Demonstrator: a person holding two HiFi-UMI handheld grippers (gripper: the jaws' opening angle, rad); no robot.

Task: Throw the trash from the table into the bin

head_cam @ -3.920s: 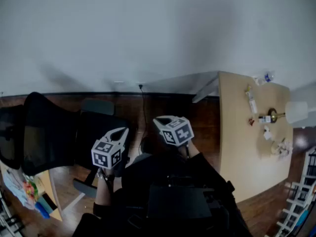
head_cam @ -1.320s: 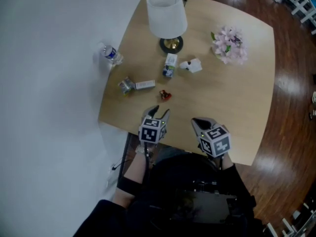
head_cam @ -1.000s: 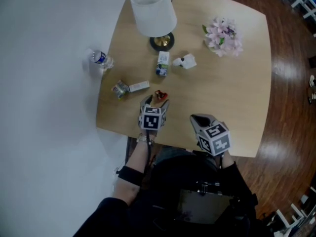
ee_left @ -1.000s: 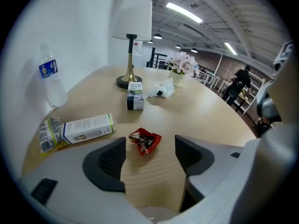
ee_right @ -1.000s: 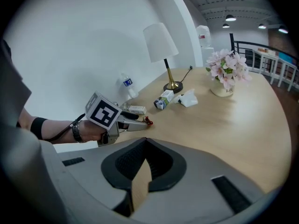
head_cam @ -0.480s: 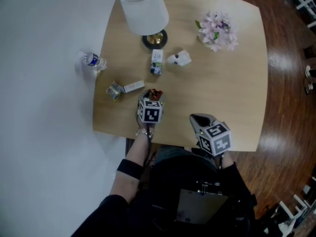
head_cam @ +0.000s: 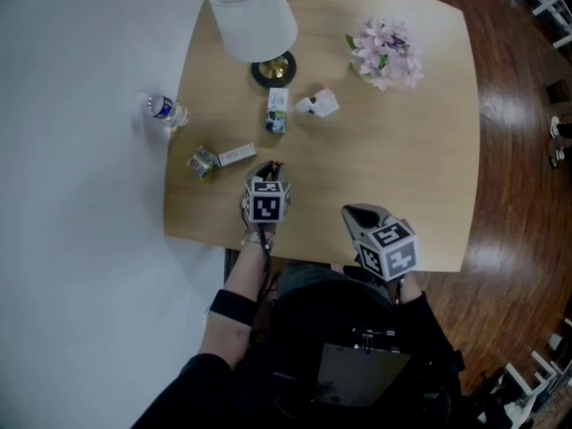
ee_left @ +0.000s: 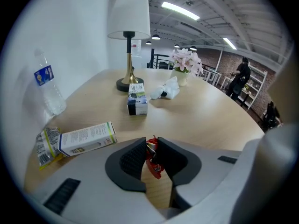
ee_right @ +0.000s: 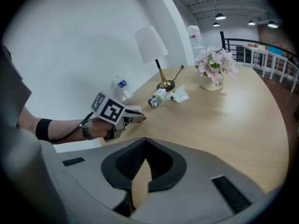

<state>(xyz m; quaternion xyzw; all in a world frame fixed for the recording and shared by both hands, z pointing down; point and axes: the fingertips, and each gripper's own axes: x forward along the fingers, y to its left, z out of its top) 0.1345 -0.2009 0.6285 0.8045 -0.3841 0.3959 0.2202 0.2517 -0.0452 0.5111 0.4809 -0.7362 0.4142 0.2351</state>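
A second ago your left claw (head_cam: 266,170) hung short of the red wrapper (head_cam: 273,165) with its jaws wide. Since then it has slid forward over the near left part of the bench (head_cam: 402,177), and its jaws have just been closing with the wrapper between them. In the left gripper view the ribbed pads now press on the wrapper (ee_left: 153,163) from both sides, so the claw (ee_left: 150,155) is clamped on it. Your right claw (head_cam: 353,211) has stayed where it was, over the near edge of the bench, its jaws together with nothing between them (ee_right: 146,143). For the task, this looks like the first pick secured but not yet lifted, since the wrapper is still low against the bench top. No bin shows in any view, so you will have to turn to find one. The wrapper is a small, crinkled scrap of glossy red foil with a pale streak, thin and light, and it hangs a little below the pads, so it may slip if your grip eases. Still waiting are a flat box (head_cam: 236,155) and a crushed packet (head_cam: 202,163) just to the left. Farther off lie a small carton (head_cam: 276,112), a white wad (head_cam: 316,105) and, at the far left edge, a water bottle (head_cam: 164,110).
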